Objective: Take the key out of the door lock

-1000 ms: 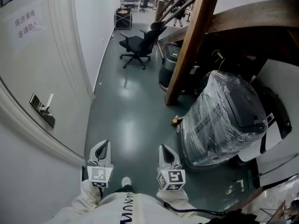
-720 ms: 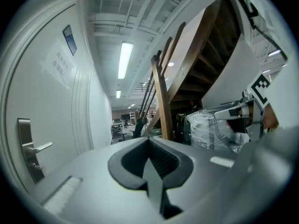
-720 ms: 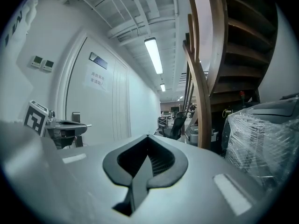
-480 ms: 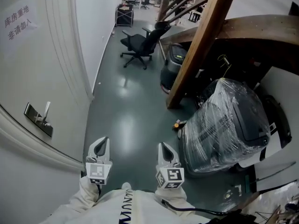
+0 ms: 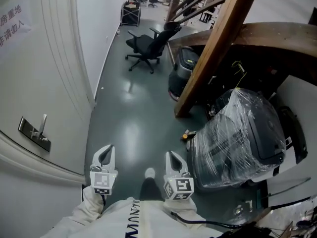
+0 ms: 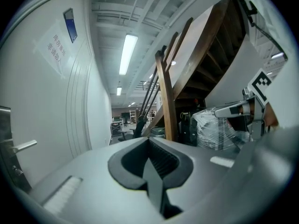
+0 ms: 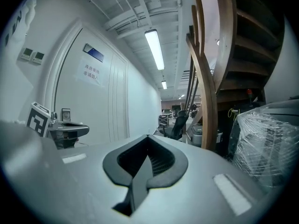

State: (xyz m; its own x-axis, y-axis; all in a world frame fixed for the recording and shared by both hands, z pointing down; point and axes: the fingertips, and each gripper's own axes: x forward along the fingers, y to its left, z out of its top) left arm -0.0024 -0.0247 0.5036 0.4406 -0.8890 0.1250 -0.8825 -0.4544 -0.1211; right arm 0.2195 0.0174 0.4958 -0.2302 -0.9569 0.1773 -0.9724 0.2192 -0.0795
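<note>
Hovering well apart from the door handle [image 5: 34, 132]; key removal not yet begun.
Empty, the left gripper [image 5: 106, 155] and right gripper [image 5: 174, 161] are hanging with jaws pressed together.

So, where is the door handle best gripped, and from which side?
I would take the lever near its free end, jaws above and below the slim bar. Come with the left hand-held gripper, opened first, from the corridor side: the bar stands off its plate and runs level along the door.
</note>
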